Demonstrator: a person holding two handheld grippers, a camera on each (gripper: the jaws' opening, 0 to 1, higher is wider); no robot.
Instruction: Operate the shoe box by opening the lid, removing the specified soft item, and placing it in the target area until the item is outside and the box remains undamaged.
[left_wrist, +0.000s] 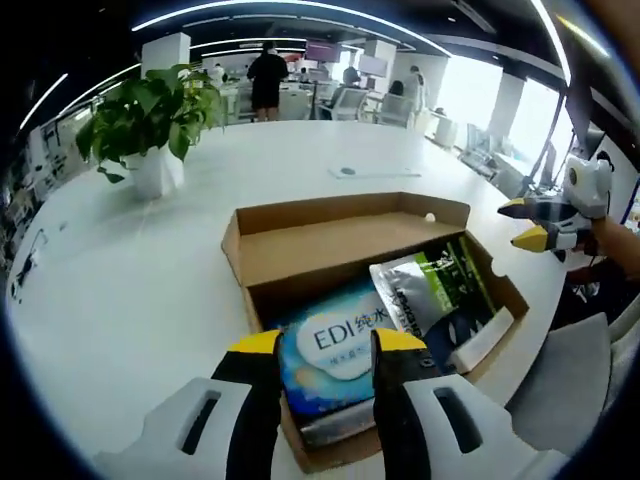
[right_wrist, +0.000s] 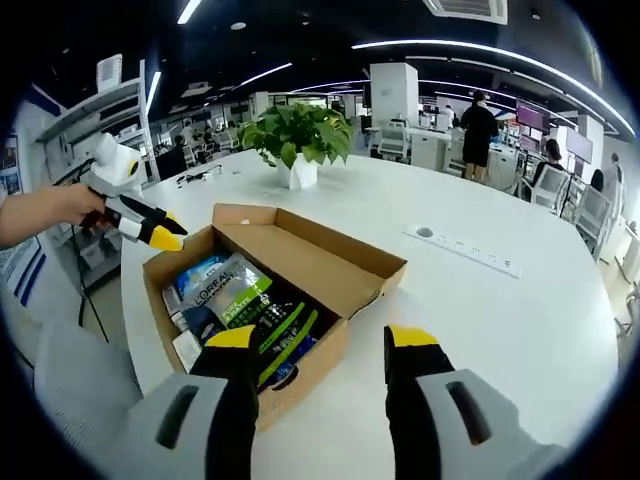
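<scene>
Brown cardboard shoe box (left_wrist: 345, 262) on the white counter (left_wrist: 130, 300), lid folded back, holding a blue wet-wipe pack (left_wrist: 335, 355) beside a grey-green sachet (left_wrist: 435, 290). Left claw (left_wrist: 325, 350), jaws parted, hovers over the blue pack; right claw (right_wrist: 325, 350), jaws parted, holds nothing beside the box's edge.

blue pack (left_wrist: 330, 350) partly behind tool (left_wrist: 322, 352)

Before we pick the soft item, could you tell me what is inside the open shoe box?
Inside the shoe box lie a blue EDI pack and a silver-green L'Oreal pouch, with a white item at one edge. Whatever is beneath them is covered.
</scene>
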